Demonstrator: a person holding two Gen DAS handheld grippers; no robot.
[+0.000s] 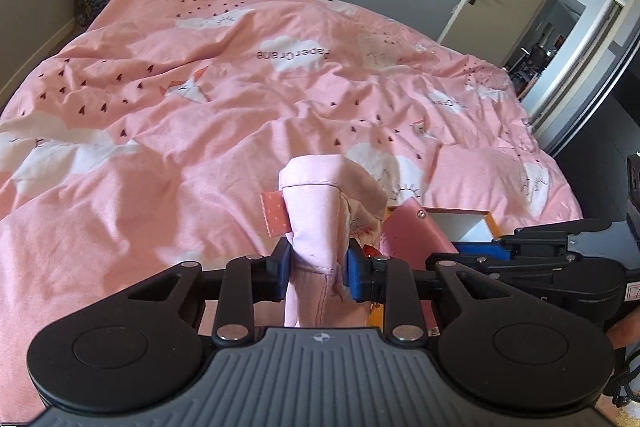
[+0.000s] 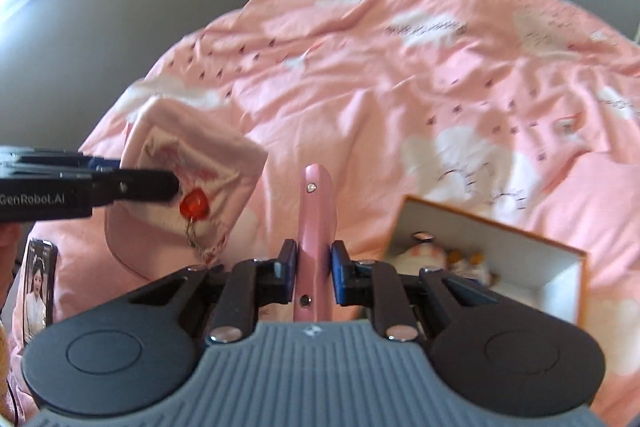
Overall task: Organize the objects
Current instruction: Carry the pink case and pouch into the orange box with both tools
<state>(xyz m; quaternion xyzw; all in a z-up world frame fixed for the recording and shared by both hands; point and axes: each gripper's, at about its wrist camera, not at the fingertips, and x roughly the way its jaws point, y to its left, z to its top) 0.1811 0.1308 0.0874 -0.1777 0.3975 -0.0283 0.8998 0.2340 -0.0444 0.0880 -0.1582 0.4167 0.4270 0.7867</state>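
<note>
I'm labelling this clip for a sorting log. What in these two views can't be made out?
- Box contents: right wrist view, blurred; only pale and orange shapes.
- Box in left wrist view: mostly behind the pink case and right tool.
- Pink pouch lower part: left wrist view, hidden behind the left tool.
- Pink case's lower end: right wrist view, behind the tool body.

The duvet (image 1: 208,75) is soft, matt, creased cotton-like cloth. The pouch (image 1: 316,211) is pale matt fabric with stitched hems and a glossy red bead (image 2: 195,205). The wallet (image 2: 316,227) looks like smooth, faintly shiny leatherette with metal studs. The box (image 2: 516,255) is matt card.
</note>
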